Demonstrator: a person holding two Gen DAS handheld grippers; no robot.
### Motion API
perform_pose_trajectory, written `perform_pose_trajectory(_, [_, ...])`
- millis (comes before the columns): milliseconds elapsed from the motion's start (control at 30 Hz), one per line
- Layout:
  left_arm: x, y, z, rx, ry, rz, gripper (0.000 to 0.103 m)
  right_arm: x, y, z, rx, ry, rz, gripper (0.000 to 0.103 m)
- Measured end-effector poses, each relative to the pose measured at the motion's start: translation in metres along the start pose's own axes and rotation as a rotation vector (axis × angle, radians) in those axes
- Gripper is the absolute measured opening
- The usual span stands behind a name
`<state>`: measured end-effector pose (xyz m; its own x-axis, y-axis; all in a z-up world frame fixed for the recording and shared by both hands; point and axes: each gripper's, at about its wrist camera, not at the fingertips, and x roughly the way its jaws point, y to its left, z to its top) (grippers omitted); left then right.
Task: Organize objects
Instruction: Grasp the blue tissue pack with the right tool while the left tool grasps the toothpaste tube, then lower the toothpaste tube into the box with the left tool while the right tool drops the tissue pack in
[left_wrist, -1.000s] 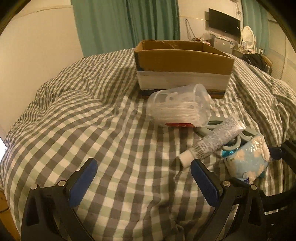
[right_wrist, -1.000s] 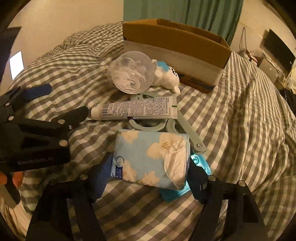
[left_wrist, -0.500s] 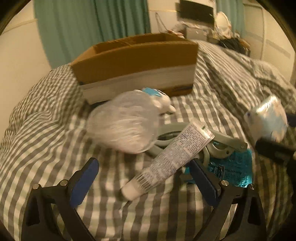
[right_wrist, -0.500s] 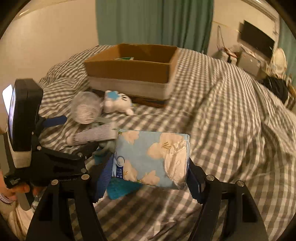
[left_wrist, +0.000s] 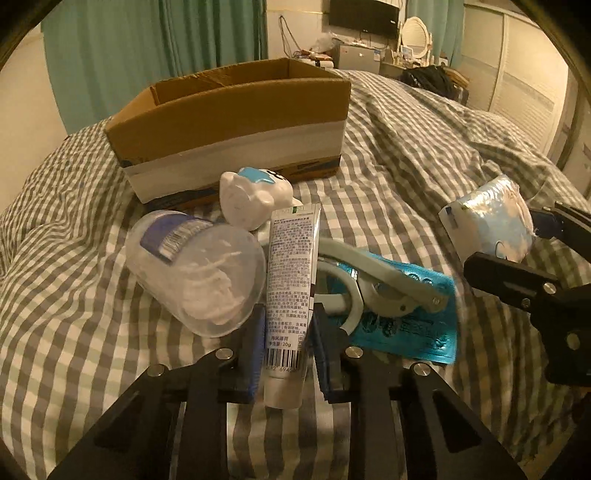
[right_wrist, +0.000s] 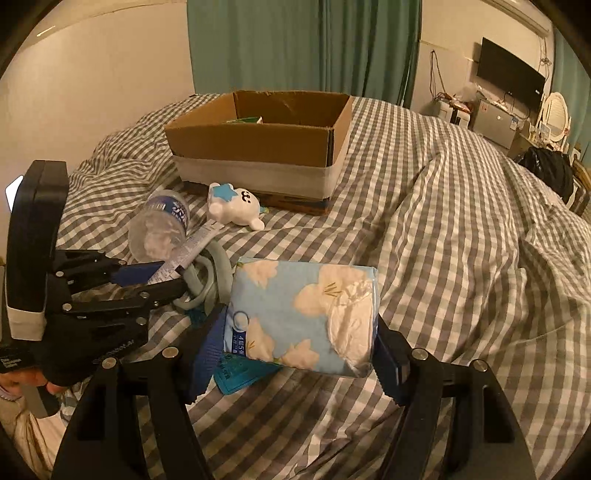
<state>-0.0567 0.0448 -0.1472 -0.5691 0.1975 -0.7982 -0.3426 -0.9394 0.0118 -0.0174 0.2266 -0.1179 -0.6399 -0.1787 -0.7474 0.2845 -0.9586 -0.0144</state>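
On a checked bedspread, the left gripper (left_wrist: 288, 334) pinches a white tube (left_wrist: 291, 280) lying beside a clear jar (left_wrist: 195, 273); the right gripper (right_wrist: 299, 332) clamps a floral tissue pack (right_wrist: 303, 314) aloft. Both should rise clear before crossing to the cardboard box (right_wrist: 258, 147) behind.

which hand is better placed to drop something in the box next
Right, probably. Its tongs hold the tissue pack lifted off the bed, with a clear path to the open box. The left tongs only just close around the tube, low among the clutter.
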Motion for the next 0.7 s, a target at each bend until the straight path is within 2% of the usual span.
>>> perform_pose_trajectory(367, [-0.047, 0.001, 0.013, -0.027, -0.059, -0.003, 0.024, -0.038, 0.019, 0.017, -0.051, -0.093, -0.002, 0.071])
perform_pose_trajectory(600, [-0.077, 0.007, 0.049, -0.023, -0.152, 0.021, 0.024, -0.061, 0.025, 0.050, -0.090, -0.177, 0.003, 0.071])
perform_pose_trajectory(700, [-0.087, 0.013, 0.068, -0.024, -0.200, 0.063, 0.024, -0.065, 0.021, 0.070, -0.094, -0.213, 0.004, 0.071])
